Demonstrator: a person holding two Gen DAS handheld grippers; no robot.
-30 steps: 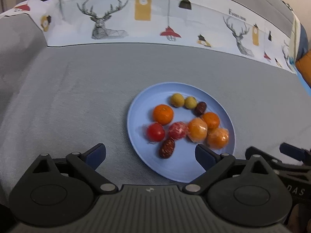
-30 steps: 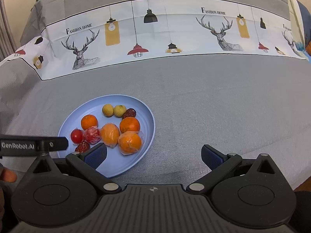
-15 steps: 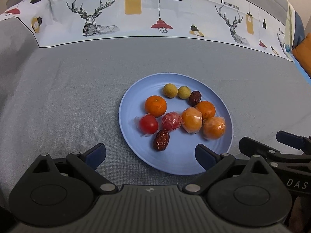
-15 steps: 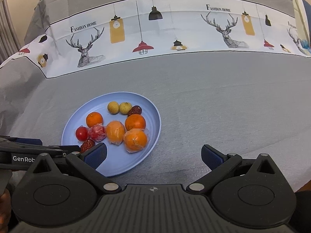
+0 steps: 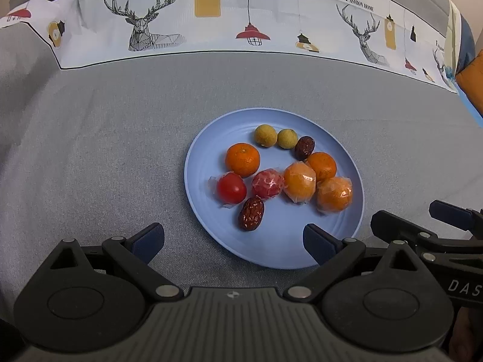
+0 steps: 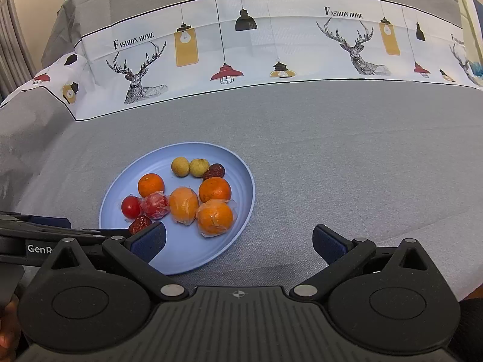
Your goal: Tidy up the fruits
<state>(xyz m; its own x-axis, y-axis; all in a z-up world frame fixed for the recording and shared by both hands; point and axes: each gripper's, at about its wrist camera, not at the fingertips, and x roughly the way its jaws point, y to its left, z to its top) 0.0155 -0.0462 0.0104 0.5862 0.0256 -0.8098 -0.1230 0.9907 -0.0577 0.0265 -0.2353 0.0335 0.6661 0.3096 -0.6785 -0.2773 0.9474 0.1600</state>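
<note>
Left gripper [image 5: 234, 241] is wide open and holds nothing. Just ahead, between its fingers, a dark red date [image 5: 251, 213] lies on the blue plate [image 5: 196, 163], long way pointing forward. Right gripper [image 6: 238, 241] is open and empty too, and the fruit sits off to its left, so the left one is nearer.

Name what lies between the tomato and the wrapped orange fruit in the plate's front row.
A wrapped red fruit sits between the tomato and the wrapped orange fruit; both wrist views show it.
</note>
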